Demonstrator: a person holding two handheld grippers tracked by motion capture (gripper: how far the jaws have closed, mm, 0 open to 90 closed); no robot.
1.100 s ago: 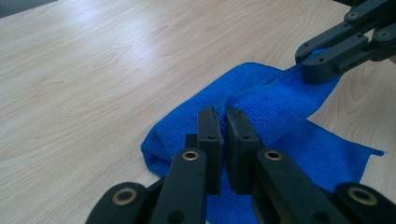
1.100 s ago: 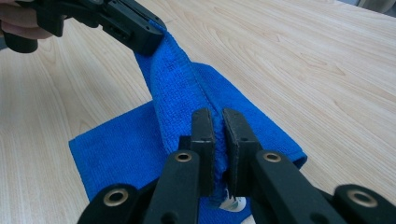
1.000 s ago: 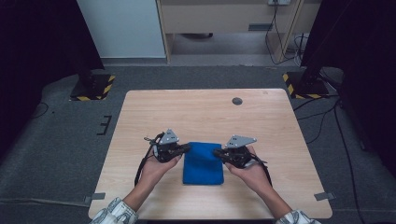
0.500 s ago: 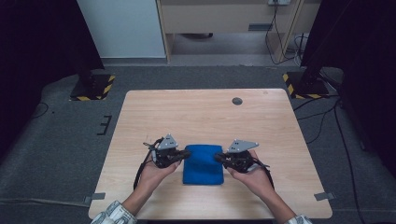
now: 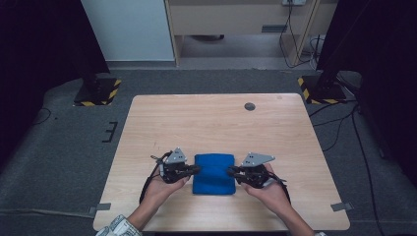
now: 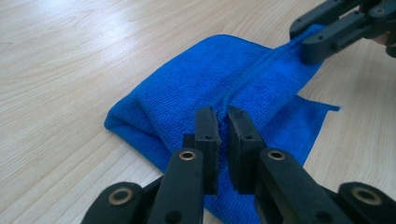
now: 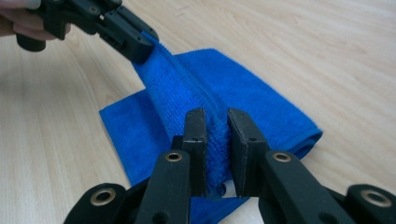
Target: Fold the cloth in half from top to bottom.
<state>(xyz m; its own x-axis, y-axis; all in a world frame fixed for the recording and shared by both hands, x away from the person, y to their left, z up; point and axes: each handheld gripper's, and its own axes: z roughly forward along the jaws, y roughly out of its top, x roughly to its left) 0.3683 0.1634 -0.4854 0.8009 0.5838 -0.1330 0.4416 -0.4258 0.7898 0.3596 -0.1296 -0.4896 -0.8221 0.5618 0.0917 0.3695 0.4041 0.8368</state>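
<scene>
A blue cloth (image 5: 214,173) lies folded on the wooden table (image 5: 147,128) near its front edge. My left gripper (image 5: 196,169) pinches the cloth at its left side and my right gripper (image 5: 230,171) at its right side. In the left gripper view the jaws (image 6: 223,114) are shut on a raised ridge of the cloth (image 6: 187,88), which runs taut to the right gripper (image 6: 308,42). In the right gripper view the jaws (image 7: 215,116) have just been opening a little, with the cloth (image 7: 261,107) still pressed between the pads. The left gripper (image 7: 144,44) holds the ridge's far end.
A small dark round insert (image 5: 250,106) sits in the table's far right part. Yellow-and-black striped stand bases rest on the floor at the left (image 5: 98,92) and right (image 5: 319,88). Cables run along the floor on the right.
Both grippers have come slightly toward the table's near edge, drawing the cloth's pinched edge with them. The cloth now looks a little shorter from front to back.
</scene>
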